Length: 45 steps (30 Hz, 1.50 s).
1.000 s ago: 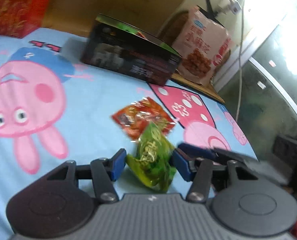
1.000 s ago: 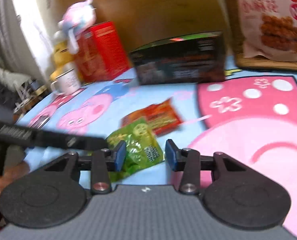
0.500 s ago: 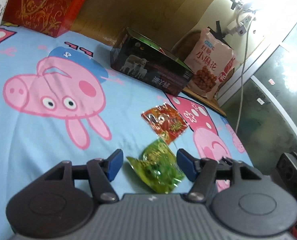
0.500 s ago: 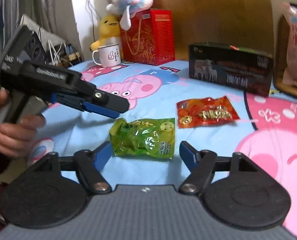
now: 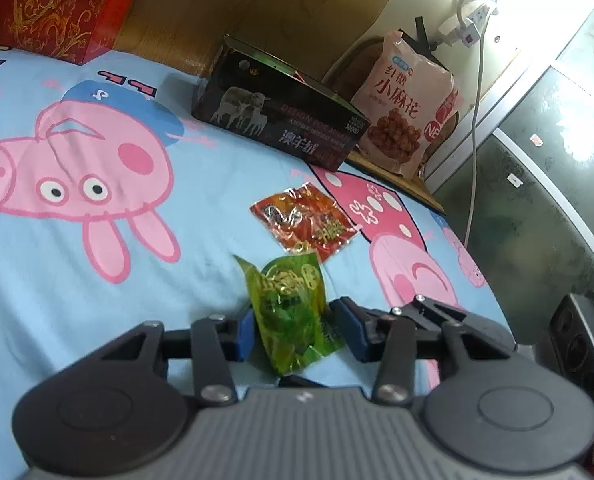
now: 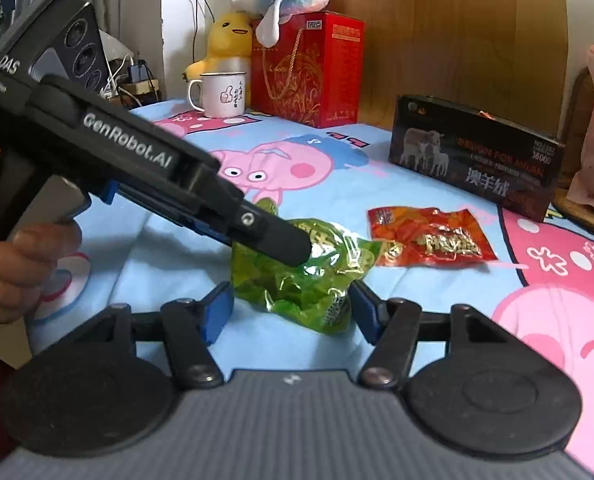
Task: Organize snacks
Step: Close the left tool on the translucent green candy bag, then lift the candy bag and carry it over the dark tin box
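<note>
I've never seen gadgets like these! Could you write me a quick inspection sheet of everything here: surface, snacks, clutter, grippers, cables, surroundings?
Surface: cartoon pig sheet, light blue.
Job's things: green snack packet, crinkled; red snack packet lying flat beyond it; pink snack bag upright at the far edge.
Clutter: black box, red gift box, mug, plush toys.
Grippers: left gripper shut on the green packet; right gripper open beside it.
Cables: white cord hanging from a plug.
Surroundings: wooden panel behind.

A light-blue cartoon-pig sheet (image 5: 201, 208) covers the surface. On it lie a red snack packet (image 6: 431, 238) and a green one (image 6: 297, 280) just beside — farther back stand a dark box (image 6: 473, 156), a red gift box (image 6: 307, 68) and a white mug (image 6: 221, 94).
</note>
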Motion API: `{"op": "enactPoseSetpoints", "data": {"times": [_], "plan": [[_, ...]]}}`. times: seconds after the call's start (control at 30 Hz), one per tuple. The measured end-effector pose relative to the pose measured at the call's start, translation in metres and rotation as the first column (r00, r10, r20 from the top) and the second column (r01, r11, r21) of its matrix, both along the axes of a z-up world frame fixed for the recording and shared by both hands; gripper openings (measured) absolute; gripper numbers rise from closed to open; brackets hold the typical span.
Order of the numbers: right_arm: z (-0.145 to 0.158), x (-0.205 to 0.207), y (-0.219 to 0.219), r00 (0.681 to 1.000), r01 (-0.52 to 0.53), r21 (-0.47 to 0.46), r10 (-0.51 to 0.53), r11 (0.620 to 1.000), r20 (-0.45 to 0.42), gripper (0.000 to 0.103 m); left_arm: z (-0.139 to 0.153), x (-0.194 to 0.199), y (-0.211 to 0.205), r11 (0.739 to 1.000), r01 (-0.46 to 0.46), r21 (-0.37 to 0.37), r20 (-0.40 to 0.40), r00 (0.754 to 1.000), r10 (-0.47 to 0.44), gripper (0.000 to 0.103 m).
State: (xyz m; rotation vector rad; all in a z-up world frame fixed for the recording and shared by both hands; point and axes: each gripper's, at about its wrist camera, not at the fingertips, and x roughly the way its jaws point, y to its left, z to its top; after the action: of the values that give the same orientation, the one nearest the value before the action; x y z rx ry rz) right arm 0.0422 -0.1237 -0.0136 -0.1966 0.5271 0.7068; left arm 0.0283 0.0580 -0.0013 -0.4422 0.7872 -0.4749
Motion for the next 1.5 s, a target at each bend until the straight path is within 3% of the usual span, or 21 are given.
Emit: {"op": "enactPoseSetpoints", "data": {"times": [0.17,0.37,0.5,0.67,0.77,0.83,0.9,0.93,1.5], "plan": [[0.000,0.002,0.000,1.000,0.013,0.015,-0.013,1.000,0.002,0.065,0.000,0.002,0.002,0.999,-0.038,0.024,0.011,0.999,0.037,0.020],[-0.001,0.004,-0.001,1.000,0.022,0.018,-0.022,1.000,-0.011,0.068,-0.001,0.003,0.001,0.999,-0.039,0.026,0.030,0.999,0.038,0.020],[-0.001,0.006,-0.001,0.999,0.018,0.027,-0.017,0.999,-0.030,0.082,0.003,-0.001,0.003,1.000,-0.022,0.014,0.058,0.998,0.021,0.019],[-0.002,0.007,0.004,1.000,0.006,0.008,-0.005,1.000,-0.026,0.086,0.011,-0.010,-0.003,0.998,0.008,0.054,0.132,0.991,-0.015,0.018],[-0.001,0.007,0.004,1.000,0.012,0.010,-0.012,1.000,-0.018,0.074,0.015,-0.015,-0.010,0.995,0.023,0.093,0.168,0.985,-0.039,0.018],[-0.001,0.008,0.002,1.000,0.029,0.011,-0.029,1.000,-0.008,0.057,0.016,-0.017,-0.013,0.994,0.025,0.107,0.179,0.983,-0.044,0.018],[0.000,0.008,0.000,0.999,0.037,0.021,-0.037,0.999,-0.010,0.053,0.017,-0.016,-0.012,0.994,0.018,0.105,0.182,0.983,-0.037,0.018],[0.000,0.008,0.000,0.999,0.038,0.021,-0.038,0.999,-0.007,0.043,0.017,-0.016,-0.010,0.995,0.015,0.101,0.181,0.983,-0.033,0.019],[0.002,0.004,0.000,0.999,0.041,0.039,-0.041,0.998,0.014,0.027,0.022,-0.009,-0.011,0.996,0.026,0.080,0.175,0.984,-0.040,0.019]]}}
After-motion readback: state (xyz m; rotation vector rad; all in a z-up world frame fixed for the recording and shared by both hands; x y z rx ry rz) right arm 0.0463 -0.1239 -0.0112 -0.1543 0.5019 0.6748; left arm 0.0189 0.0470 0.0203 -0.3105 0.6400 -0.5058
